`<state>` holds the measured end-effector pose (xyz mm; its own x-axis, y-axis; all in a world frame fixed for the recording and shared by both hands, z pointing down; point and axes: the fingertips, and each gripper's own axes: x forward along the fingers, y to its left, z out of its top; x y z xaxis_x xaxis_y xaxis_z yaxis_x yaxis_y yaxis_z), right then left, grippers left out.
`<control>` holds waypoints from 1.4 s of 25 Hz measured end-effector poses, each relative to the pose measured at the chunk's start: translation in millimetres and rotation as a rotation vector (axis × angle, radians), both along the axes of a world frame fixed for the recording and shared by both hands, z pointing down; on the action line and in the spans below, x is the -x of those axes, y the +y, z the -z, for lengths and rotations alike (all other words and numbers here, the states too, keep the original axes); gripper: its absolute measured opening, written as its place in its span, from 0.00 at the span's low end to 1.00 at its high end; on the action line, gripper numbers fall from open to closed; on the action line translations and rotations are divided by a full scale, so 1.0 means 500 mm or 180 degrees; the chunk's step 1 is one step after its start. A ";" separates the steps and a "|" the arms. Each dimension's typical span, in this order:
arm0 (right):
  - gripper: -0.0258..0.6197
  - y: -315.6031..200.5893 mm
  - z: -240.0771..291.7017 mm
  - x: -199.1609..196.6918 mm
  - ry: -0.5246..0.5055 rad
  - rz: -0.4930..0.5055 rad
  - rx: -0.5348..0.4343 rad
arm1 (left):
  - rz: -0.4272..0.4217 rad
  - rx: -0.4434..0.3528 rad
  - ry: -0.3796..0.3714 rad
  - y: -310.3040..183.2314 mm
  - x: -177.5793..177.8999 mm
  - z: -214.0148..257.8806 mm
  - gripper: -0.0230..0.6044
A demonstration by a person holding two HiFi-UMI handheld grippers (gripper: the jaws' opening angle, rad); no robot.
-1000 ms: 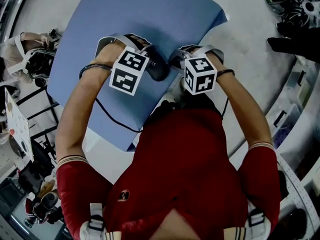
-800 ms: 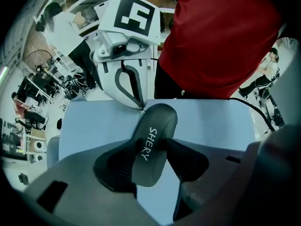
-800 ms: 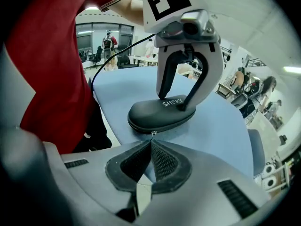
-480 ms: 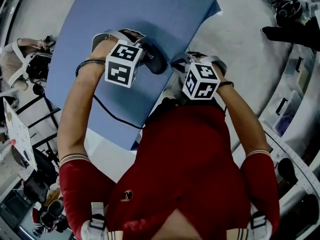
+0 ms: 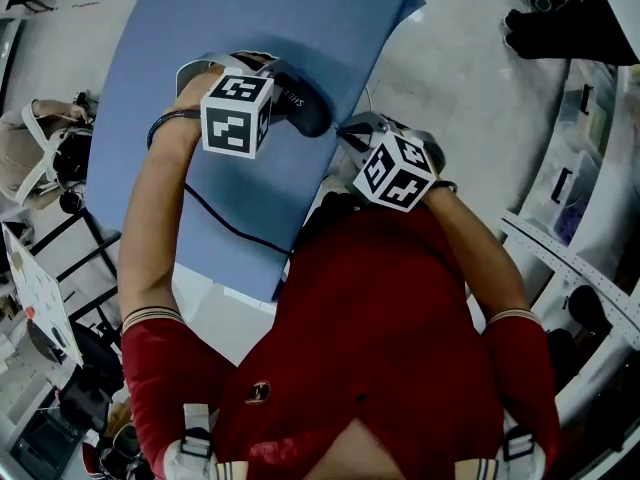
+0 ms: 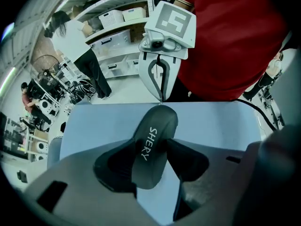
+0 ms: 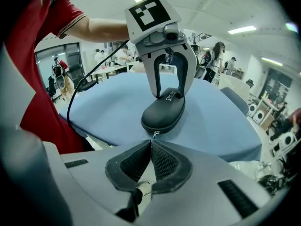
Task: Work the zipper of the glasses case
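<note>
At the near edge of the blue table [image 5: 300, 28], seen from the head view, the two grippers stand a little further apart than one second ago. The right gripper [image 7: 151, 147] is lower and its marker cube is turned more onto a corner, while the left gripper [image 6: 150, 145] sits higher on the table. The glasses case [image 5: 300, 108] lies flat between them, close to the table edge on the person's side. It is black, oval and rounded on top, with white letters "SHERY" [image 6: 146, 142] along the lid, and a zip seam runs around its lower rim. The left jaws are part open and clamp the case across its width. The right jaws are pressed together on the small metal zipper pull [image 7: 154, 134] at the end of the case.
</note>
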<state>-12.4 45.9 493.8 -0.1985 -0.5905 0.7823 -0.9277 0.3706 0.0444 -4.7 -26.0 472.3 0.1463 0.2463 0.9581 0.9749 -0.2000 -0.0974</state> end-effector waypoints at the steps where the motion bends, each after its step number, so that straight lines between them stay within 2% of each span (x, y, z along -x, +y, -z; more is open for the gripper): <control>1: 0.04 0.002 0.001 0.006 -0.0039 -0.0083 0.0009 | 0.0002 0.0017 0.0014 0.001 0.000 0.001 0.34; 6: 0.04 0.005 -0.006 0.025 -0.0208 -0.0418 0.0075 | 0.0012 0.0078 0.0054 0.002 -0.003 -0.005 0.34; 14: 0.05 -0.013 -0.013 0.067 -0.0418 -0.0705 0.0135 | 0.0045 0.0171 0.0050 -0.001 -0.003 -0.005 0.34; 26: 0.05 -0.056 -0.030 0.094 -0.0978 -0.1407 0.0230 | 0.0098 0.0299 0.0070 0.004 -0.006 -0.008 0.34; 31: 0.05 -0.068 -0.028 0.096 -0.0967 -0.1505 0.0241 | 0.0080 0.0312 0.0097 0.002 -0.005 0.000 0.34; 35: 0.04 -0.103 -0.004 0.118 -0.1153 -0.1464 0.0098 | 0.0132 0.0411 0.0087 0.004 -0.007 0.000 0.34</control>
